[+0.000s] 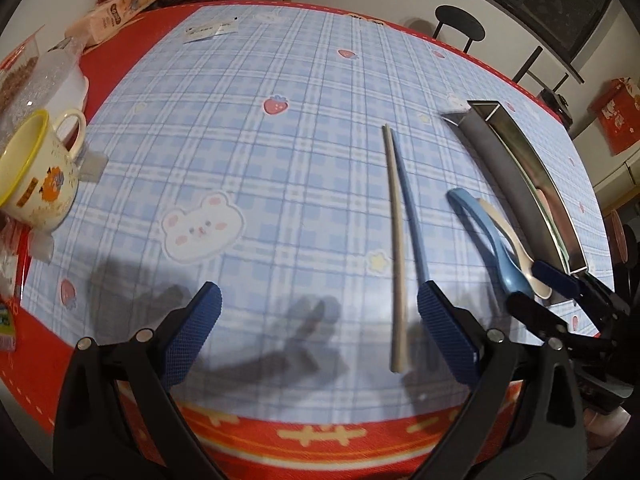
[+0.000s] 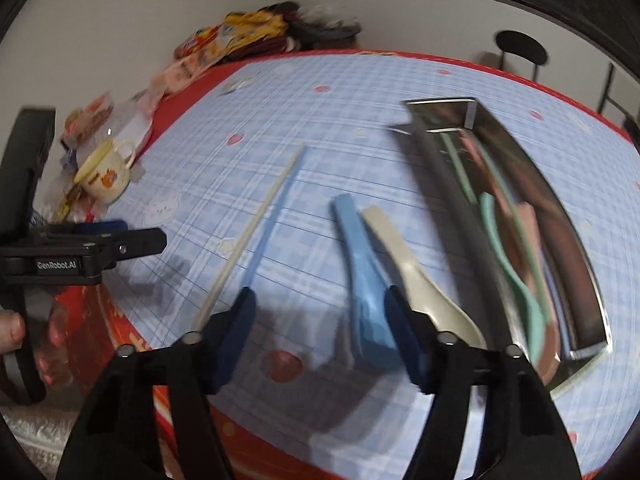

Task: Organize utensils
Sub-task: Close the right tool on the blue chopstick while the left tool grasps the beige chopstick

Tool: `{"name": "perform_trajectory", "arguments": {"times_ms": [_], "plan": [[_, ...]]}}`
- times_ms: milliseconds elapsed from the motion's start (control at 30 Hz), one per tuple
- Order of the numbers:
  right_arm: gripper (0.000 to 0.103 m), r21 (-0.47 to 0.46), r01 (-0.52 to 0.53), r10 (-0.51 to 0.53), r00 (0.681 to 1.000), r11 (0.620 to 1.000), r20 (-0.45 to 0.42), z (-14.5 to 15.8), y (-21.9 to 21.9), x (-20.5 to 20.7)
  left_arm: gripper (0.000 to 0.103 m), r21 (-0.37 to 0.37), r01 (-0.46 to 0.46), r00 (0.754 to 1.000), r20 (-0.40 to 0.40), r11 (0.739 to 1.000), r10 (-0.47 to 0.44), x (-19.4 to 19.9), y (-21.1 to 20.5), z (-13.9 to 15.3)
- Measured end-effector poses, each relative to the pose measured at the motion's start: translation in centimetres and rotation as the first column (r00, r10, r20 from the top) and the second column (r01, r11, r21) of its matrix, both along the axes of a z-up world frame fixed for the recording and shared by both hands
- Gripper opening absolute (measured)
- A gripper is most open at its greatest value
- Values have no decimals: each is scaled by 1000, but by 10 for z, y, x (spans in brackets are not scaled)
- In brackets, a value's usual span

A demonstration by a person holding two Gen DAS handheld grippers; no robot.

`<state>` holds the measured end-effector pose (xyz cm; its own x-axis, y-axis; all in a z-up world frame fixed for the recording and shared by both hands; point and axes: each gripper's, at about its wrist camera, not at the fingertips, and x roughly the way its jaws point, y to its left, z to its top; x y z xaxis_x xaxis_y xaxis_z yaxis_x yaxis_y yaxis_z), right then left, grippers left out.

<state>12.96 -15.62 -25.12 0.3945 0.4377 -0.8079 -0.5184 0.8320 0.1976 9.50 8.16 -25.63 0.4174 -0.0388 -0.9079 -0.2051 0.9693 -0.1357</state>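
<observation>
A counter draped in a blue plaid cloth printed with strawberries and white bears, edged in red, carries the utensils. The left tool hovers above the near edge with its blue-padded jaws spread wide and nothing between the pads; a cream chopstick and a blue chopstick lie side by side on the cloth, touching at their far tips, their near ends reaching the gap between the jaws, closer to the right-hand pad.

Just to the right of the chopsticks, a light-blue plastic spoon and a cream plastic spoon rest together, bowls toward the near edge, beside a long stainless-steel tray. In the right wrist view the tray already holds a mint-green spoon and a pink utensil, which is too blurred to identify further.

The right tool hangs over the light-blue spoon, jaws partly apart, with the pads not pressing on it; the spoon's bowl lies near the right-hand pad, and the cream spoon lies just past it. The right wrist picture is smeared by motion.

At the left edge of the counter stands a cream mug with a yellow rim, amid snack packets at the far corner.
</observation>
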Motion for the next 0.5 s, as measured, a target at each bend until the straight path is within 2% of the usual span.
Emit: {"name": "perform_trajectory", "arguments": {"times_ms": [67, 167, 233, 367, 433, 500], "plan": [[46, -24, -37, 37, 999, 999, -7, -6, 18, 6, 96, -1, 0, 1000, 2, 1000, 0, 4, 7, -3], [34, -55, -68, 67, 998, 996, -22, -14, 38, 14, 87, -16, -12, 1000, -4, 1000, 12, 9, 18, -8], [30, -70, -73, 71, 997, 995, -32, -18, 50, 19, 79, -27, -20, 1000, -12, 999, 20, 12, 25, -10], [30, -74, -65, 61, 997, 995, -48, -23, 66, 26, 74, -54, -18, 1000, -12, 998, 18, 15, 37, -14], [29, -83, -66, 62, 997, 994, -53, -25, 72, 29, 64, -58, -7, 1000, -14, 998, 6, 17, 39, -16], [29, -101, -70, 64, 996, 992, -55, -28, 78, 28, 61, -62, 1, 1000, -17, 998, -2, 17, 40, -18]]}}
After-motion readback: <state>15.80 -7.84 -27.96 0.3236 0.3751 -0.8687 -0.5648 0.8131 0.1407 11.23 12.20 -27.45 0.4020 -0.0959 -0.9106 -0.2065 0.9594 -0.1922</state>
